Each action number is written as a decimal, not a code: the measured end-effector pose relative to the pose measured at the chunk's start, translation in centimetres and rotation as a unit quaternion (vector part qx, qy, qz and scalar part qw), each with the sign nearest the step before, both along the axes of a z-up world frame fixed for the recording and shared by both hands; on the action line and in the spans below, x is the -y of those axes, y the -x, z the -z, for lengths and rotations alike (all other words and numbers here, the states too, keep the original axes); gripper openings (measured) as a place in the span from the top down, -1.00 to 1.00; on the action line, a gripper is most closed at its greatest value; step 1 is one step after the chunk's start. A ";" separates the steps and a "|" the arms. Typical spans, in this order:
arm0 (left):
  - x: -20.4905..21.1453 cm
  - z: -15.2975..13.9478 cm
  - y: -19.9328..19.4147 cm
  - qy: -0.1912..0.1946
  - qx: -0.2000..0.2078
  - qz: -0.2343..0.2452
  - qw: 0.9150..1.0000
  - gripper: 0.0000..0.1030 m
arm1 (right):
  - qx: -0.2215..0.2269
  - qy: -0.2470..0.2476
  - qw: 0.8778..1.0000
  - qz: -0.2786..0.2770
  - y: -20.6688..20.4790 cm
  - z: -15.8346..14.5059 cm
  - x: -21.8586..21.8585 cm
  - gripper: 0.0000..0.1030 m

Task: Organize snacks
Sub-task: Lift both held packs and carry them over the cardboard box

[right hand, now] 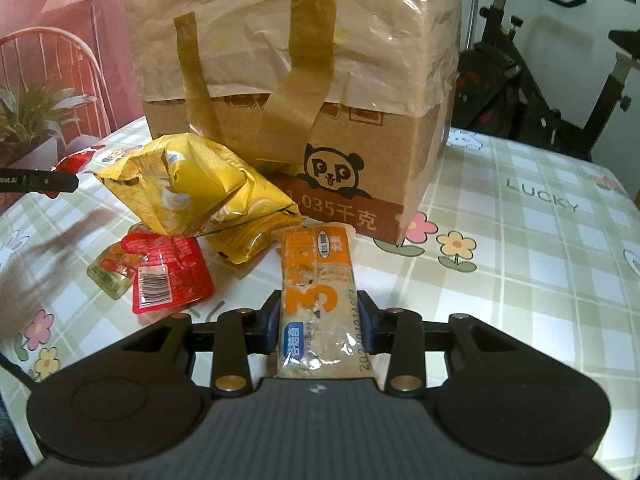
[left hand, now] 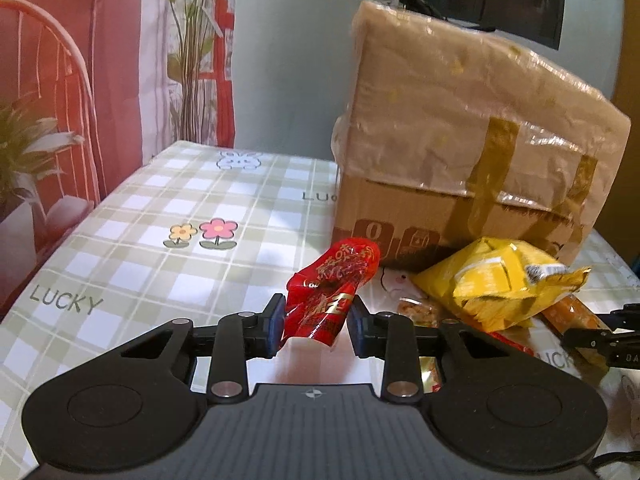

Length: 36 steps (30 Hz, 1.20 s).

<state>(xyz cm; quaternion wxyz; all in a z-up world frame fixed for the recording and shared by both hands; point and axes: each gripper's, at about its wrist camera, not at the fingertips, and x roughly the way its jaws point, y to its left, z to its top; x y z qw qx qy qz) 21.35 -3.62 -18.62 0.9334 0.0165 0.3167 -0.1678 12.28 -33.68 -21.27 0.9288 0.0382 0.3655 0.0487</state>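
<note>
Left gripper: closed on a red snack packet, which is held up clear of the tablecloth.
Right gripper: clamped on an orange-printed cereal bar, pinched lengthwise between the pads.
Yellow bag: crumpled, leaned against the taped cardboard box.
Small packets: a red pouch and a yellow sachet are left beside the bag.

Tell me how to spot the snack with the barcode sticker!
Find the big taped cardboard box on the checked tablecloth. In front sits a crumpled yellow bag; just below it lies the flat red packet, the only one showing a white barcode label.
</note>
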 end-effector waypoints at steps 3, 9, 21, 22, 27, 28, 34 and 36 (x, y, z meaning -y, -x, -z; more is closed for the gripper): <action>0.1 -0.5 0.3 0.004 0.007 0.001 1.000 0.32 | 0.007 0.003 1.000 -0.001 0.6 -0.8 0.2 0.24; 0.4 -1.5 0.6 0.006 0.019 0.009 1.000 0.32 | 0.035 0.013 0.999 -0.005 1.6 -3.3 0.6 0.24; 1.2 -5.5 1.2 0.015 0.068 0.029 0.997 0.32 | 0.113 0.009 0.993 -0.028 2.6 -9.1 0.0 0.24; 1.3 -5.7 1.3 0.016 0.071 0.031 0.997 0.32 | 0.117 0.009 0.993 -0.030 2.5 -9.5 -0.1 0.24; 2.0 -7.5 1.3 0.022 0.090 0.043 0.995 0.32 | 0.144 0.004 0.989 -0.043 2.5 -11.6 -0.6 0.24; 2.2 -8.0 1.3 0.024 0.094 0.046 0.994 0.32 | 0.150 0.001 0.988 -0.047 2.4 -12.2 -0.7 0.24; 4.0 -11.7 -0.1 0.040 0.131 0.063 0.989 0.32 | 0.183 0.003 0.981 -0.070 0.8 -16.6 -0.8 0.24; 4.9 -13.1 -1.1 0.050 0.141 0.070 0.986 0.32 | 0.188 0.007 0.979 -0.073 -0.5 -18.0 -0.8 0.24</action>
